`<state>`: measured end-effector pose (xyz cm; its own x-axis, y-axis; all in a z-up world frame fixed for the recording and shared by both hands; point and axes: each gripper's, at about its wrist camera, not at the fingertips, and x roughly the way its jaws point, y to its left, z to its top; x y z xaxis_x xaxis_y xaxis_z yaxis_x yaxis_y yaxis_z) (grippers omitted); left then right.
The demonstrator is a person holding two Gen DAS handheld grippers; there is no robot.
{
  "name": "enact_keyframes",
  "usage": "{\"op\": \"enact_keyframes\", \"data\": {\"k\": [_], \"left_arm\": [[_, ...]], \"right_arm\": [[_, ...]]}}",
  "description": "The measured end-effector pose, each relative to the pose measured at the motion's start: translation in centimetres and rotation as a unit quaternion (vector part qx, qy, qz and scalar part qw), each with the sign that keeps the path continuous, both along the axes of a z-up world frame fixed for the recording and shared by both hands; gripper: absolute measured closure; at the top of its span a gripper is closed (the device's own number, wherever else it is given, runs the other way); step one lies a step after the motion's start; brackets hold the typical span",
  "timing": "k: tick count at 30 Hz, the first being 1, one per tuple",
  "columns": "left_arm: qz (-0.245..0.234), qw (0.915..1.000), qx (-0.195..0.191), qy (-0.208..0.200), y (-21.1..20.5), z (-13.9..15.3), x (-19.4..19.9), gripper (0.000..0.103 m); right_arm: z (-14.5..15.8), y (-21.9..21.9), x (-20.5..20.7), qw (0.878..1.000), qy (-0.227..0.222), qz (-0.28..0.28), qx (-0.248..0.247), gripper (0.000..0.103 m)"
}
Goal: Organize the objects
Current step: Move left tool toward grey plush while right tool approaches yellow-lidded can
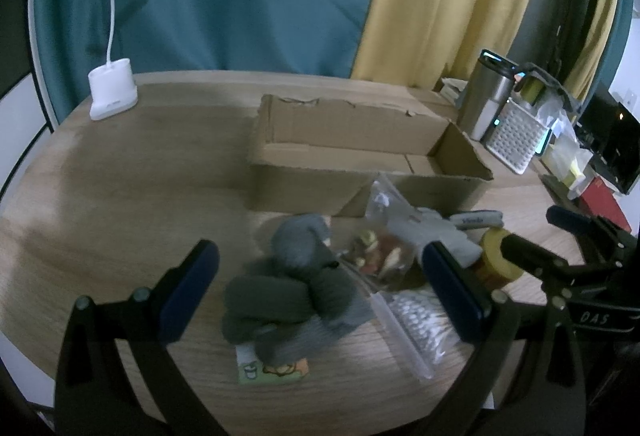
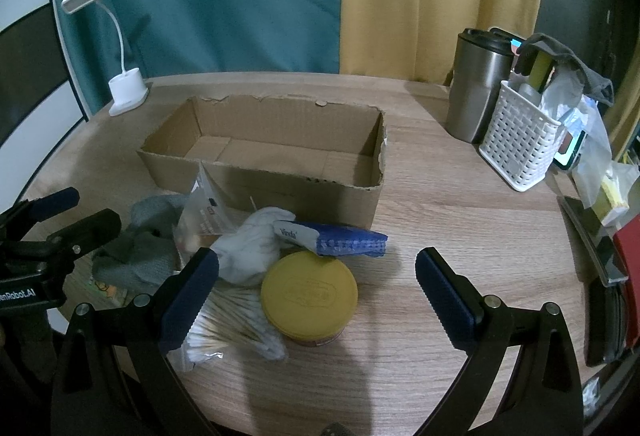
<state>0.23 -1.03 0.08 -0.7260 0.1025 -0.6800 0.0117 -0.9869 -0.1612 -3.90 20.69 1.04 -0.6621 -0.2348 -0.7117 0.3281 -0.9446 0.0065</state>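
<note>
An open cardboard box (image 1: 360, 151) (image 2: 280, 155) stands mid-table and looks empty. In front of it lies a pile: grey knitted socks (image 1: 296, 292) (image 2: 136, 252), a clear snack bag (image 1: 380, 252) (image 2: 200, 211), a white sock (image 2: 252, 248) (image 1: 436, 232), a blue-white packet (image 2: 340, 236), a yellow-lidded tin (image 2: 308, 292) (image 1: 496, 256), a bag of cotton swabs (image 2: 228, 328) (image 1: 416, 328) and a small green card (image 1: 272, 368). My left gripper (image 1: 320, 292) is open, its jaws either side of the grey socks. My right gripper (image 2: 316, 296) is open around the tin.
A white desk lamp (image 1: 112, 91) (image 2: 126, 91) stands at the back left. A steel tumbler (image 2: 476, 87) (image 1: 484, 95) and a white basket (image 2: 520, 143) (image 1: 516, 139) full of items stand at the right. More clutter lines the right edge.
</note>
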Motion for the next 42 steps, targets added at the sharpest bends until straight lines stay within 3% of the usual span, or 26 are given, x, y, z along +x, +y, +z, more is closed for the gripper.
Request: {"op": "enact_keyframes", "data": {"k": [42], "left_arm": [[0.011,0.9998,0.013,0.006,-1.2,-0.1,1.6,0.001]], "right_arm": [[0.5,0.0,1.2,1.000,0.003,-0.008,0.004,0.002]]}}
